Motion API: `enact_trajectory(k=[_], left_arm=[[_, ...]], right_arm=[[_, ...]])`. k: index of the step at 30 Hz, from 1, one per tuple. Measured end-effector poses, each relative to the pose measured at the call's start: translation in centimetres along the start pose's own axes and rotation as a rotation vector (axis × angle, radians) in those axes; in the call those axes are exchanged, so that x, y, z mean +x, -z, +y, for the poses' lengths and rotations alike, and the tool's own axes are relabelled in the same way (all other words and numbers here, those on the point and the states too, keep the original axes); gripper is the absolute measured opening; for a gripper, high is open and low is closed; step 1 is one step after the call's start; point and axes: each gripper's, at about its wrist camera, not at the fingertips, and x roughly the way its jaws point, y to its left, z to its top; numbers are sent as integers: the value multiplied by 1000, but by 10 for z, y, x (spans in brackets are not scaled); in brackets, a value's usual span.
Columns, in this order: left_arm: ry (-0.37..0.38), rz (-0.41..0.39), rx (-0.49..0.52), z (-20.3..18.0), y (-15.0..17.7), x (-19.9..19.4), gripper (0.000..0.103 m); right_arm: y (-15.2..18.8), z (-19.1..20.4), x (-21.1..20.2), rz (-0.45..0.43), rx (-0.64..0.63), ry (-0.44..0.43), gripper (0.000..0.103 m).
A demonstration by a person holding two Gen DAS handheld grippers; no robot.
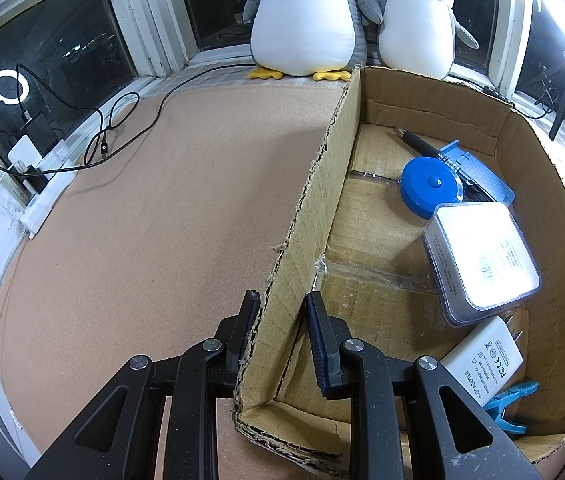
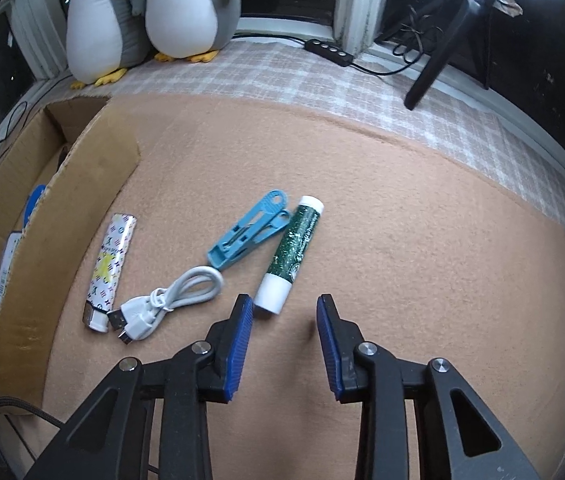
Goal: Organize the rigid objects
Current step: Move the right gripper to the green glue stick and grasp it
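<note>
The box point(image 1: 434, 240) sits on the tan surface point(image 1: 142, 220), and my left gripper point(image 1: 280, 300) is clamped on its near-left wall, one finger outside and one inside. I judge this grip to be an anchor: it keeps the light cardboard from sliding while items are dropped in. The box already holds a blue tape measure point(image 1: 430, 188), a pen point(image 1: 422, 145), a blue plastic piece point(image 1: 482, 176), a clear case point(image 1: 482, 256), a white adapter point(image 1: 486, 364) and a blue clip point(image 1: 510, 400), all gathered toward the right side, which leaves the left half of the floor free.

Four items remain outside, on the surface to the right of the box, as the right wrist view shows. The glue stick point(image 2: 290, 254) lies at an angle, white cap toward me. A second blue clip point(image 2: 248, 234) lies beside it, its tip touching or nearly touching the stick. A coiled white cable point(image 2: 170, 300) lies nearer the box, and its plug end touches the base of the patterned lighter point(image 2: 109, 270), which lies along the box wall.

My right gripper point(image 2: 284, 310) points down at the surface with the jaws at a moderate gap and nothing between them. Its left fingertip is just beside the cap end of the glue stick; the gap itself is over bare surface. I judge the glue stick to be the next pick. The stick is round and may roll, so the gripper needs to shift left and span the barrel squarely before closing. The adjacent clip may be nudged.
</note>
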Motion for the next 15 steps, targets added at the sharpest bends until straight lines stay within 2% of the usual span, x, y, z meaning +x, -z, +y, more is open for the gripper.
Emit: enact_trajectory(k=[9, 14, 15], left_arm=[[0, -1, 0, 0, 0, 0, 25], [0, -1, 1, 0, 0, 0, 25], [0, -1, 1, 0, 0, 0, 25]], right_arm=[[-16, -16, -1, 26, 97, -113, 30], [-30, -12, 10, 50, 99, -96, 29], [-33, -12, 13, 58, 102, -96, 26]])
